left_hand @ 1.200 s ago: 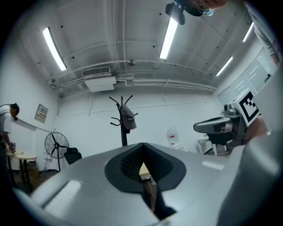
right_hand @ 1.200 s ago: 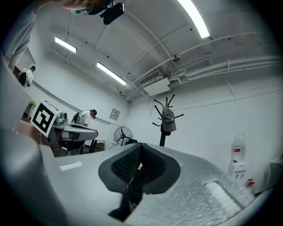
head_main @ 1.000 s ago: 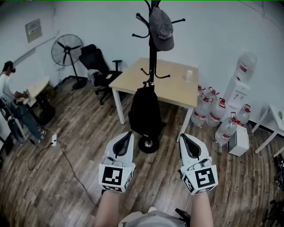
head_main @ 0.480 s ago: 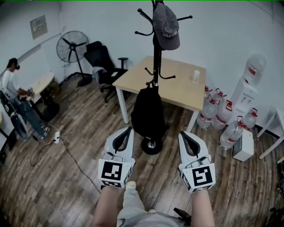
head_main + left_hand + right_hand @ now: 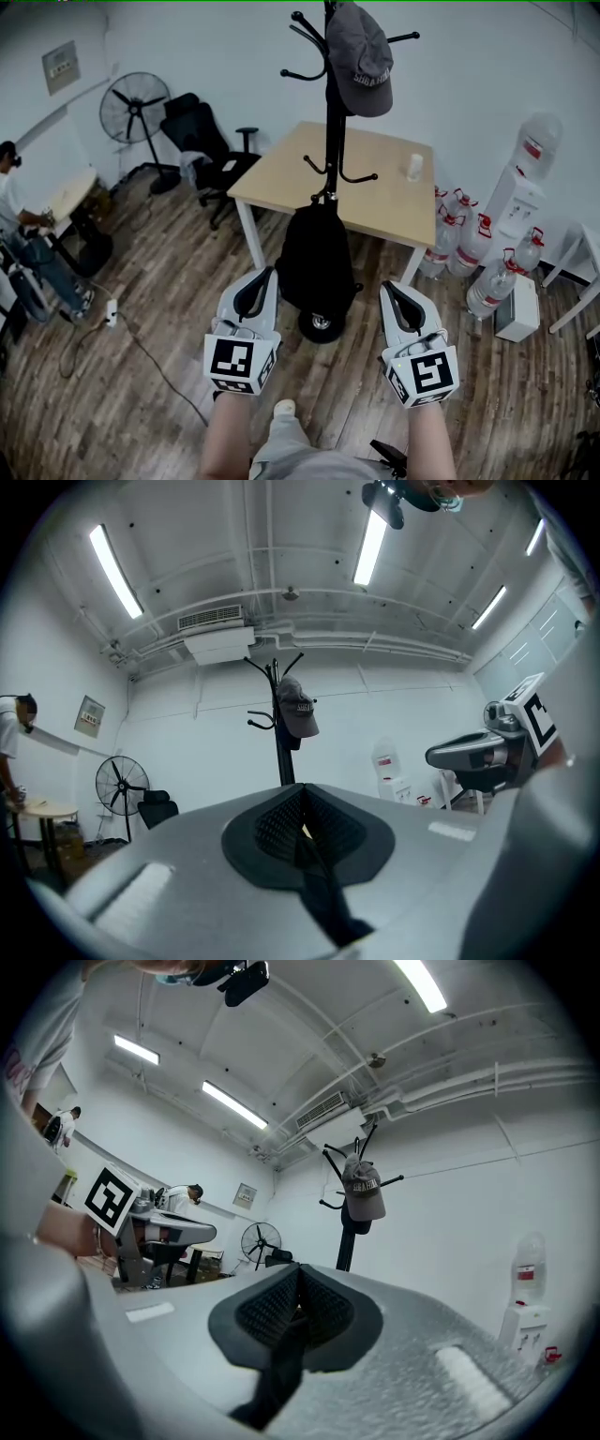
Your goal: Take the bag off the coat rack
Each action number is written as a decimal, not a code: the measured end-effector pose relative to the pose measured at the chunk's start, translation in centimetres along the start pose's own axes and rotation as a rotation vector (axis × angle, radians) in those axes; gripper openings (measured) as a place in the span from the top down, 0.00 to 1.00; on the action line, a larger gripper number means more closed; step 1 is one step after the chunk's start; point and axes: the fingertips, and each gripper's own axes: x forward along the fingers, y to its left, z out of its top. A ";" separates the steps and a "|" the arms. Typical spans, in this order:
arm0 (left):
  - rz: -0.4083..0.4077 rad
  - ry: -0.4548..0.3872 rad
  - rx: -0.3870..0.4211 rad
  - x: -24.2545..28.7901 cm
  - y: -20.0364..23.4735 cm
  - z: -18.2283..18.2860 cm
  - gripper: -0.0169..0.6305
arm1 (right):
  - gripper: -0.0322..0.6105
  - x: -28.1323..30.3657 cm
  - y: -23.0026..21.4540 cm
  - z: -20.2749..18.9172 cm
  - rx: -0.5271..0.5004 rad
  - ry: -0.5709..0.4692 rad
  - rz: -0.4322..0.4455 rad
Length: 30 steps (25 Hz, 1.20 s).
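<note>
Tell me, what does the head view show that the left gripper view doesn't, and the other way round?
Only the head view shows the black bag hanging low on the rack, the wooden table behind it, the water bottles and the wood floor. Only the left gripper view shows the ceiling lights, the air-conditioning unit and, close up, the fingers of the left gripper pressed together. Both show the coat rack, the cap on it, the standing fan and the right gripper.

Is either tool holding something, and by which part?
Nothing is held: left tool and right tool are shut and empty. The bag hangs on the coat rack.
</note>
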 end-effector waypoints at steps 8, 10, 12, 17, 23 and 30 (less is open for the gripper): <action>-0.070 0.017 -0.012 6.8 7.4 -2.9 0.95 | 0.94 9.9 0.2 -1.8 0.018 0.033 -0.066; -0.096 0.026 -0.016 8.4 9.0 -3.8 0.95 | 0.94 12.0 0.3 -2.2 0.023 0.043 -0.086; -0.123 0.036 -0.023 9.9 10.2 -4.8 0.95 | 0.94 13.8 0.2 -2.8 0.028 0.057 -0.108; -0.191 0.041 -0.053 13.4 11.8 -6.7 0.95 | 0.91 16.8 -0.2 -4.2 0.026 0.098 -0.152; -0.259 0.062 -0.077 16.1 11.8 -8.9 0.95 | 0.85 18.1 -1.5 -6.1 0.044 0.148 -0.209; -0.326 0.059 -0.104 18.9 11.6 -9.8 0.83 | 0.74 19.7 -3.8 -7.5 0.073 0.152 -0.243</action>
